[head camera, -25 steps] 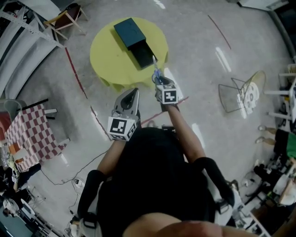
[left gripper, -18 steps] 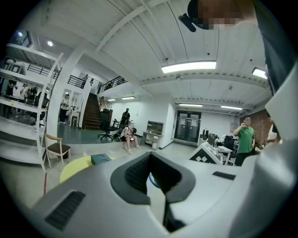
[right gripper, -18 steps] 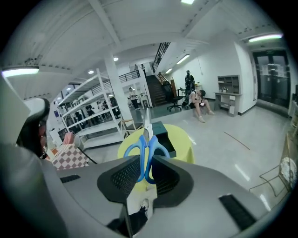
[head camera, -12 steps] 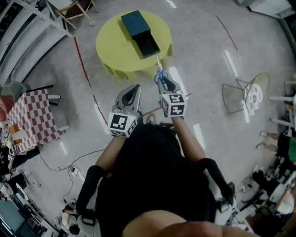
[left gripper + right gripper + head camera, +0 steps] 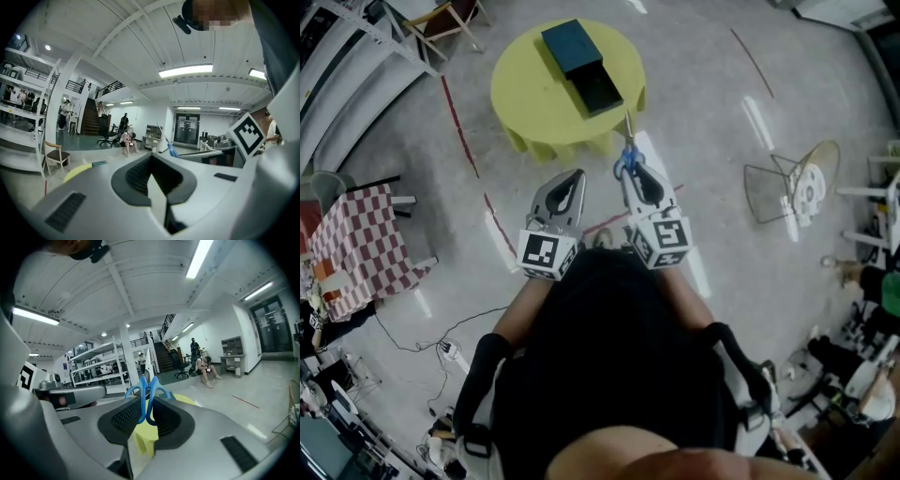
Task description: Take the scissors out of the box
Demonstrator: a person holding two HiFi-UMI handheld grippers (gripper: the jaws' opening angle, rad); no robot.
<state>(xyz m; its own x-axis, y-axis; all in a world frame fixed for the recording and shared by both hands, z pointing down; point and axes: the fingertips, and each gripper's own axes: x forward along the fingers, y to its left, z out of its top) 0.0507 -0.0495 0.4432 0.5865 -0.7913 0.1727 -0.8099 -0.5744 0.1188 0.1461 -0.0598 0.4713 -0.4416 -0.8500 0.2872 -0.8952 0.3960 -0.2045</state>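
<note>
Scissors (image 5: 626, 155) lifted up and away from near edge of yellow tabletop (image 5: 520, 108), now held over floor, blue handles clamped in right gripper (image 5: 634, 176). Left gripper (image 5: 572, 183) closed, empty, just beside. Box (image 5: 581, 67) left at tabletop centre; removal judged done.

Two grippers are showing: one left gripper (image 5: 571, 178) and one right gripper (image 5: 631, 171), along with one scissors (image 5: 626, 159). One box (image 5: 581, 64) is sitting on one tabletop (image 5: 530, 103). One checkered table (image 5: 352, 246) and one wire chair (image 5: 787, 192) are standing nearby.
</note>
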